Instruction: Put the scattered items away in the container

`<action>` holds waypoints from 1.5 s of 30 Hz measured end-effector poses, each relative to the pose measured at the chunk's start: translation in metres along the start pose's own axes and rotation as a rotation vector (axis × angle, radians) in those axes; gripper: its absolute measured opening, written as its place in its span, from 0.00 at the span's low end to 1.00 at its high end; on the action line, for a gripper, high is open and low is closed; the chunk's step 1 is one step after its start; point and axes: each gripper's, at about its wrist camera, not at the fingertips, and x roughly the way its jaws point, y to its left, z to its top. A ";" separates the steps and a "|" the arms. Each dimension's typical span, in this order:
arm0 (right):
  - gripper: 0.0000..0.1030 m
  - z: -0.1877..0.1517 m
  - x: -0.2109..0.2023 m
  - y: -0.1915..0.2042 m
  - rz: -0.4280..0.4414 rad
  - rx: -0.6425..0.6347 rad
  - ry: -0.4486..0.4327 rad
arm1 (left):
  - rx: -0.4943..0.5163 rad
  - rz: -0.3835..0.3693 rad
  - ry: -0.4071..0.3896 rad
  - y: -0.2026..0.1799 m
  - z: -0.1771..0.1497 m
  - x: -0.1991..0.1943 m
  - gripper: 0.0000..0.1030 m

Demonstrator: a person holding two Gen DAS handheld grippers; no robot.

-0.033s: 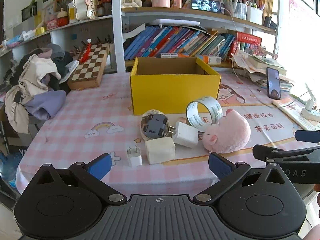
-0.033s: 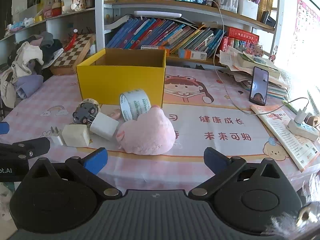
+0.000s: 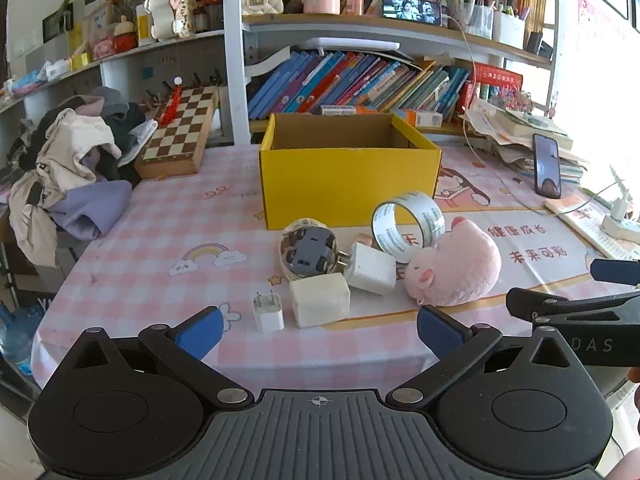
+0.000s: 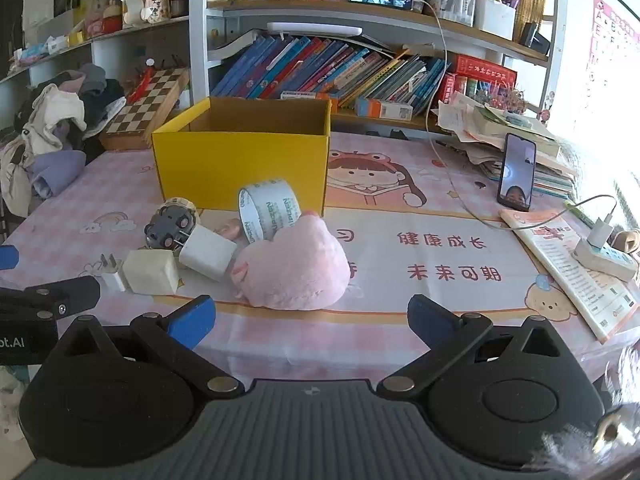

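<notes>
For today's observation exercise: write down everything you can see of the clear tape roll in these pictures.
The tape roll is a wide ring of clear glossy tape with printed lettering on its inner core. It stands on edge on the pink checked tablecloth, just in front of the yellow box, its hole open towards the cameras. The pink plush presses against its lower side. A white charger lies close by; contact is unclear. Neither gripper touches it.

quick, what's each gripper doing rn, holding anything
Left gripper: open, holding nothing, short of the small plug.
Right gripper: open, holding nothing, short of the pink plush.
</notes>
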 end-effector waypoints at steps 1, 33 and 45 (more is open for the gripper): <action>1.00 0.000 0.000 0.000 0.001 0.000 0.000 | 0.001 0.001 0.003 0.000 -0.001 0.001 1.00; 1.00 0.004 0.004 0.008 0.016 -0.011 -0.005 | -0.007 0.015 0.016 -0.003 -0.010 0.011 1.00; 1.00 0.007 0.004 0.007 0.019 -0.014 -0.004 | -0.006 0.017 0.028 -0.001 -0.006 0.008 1.00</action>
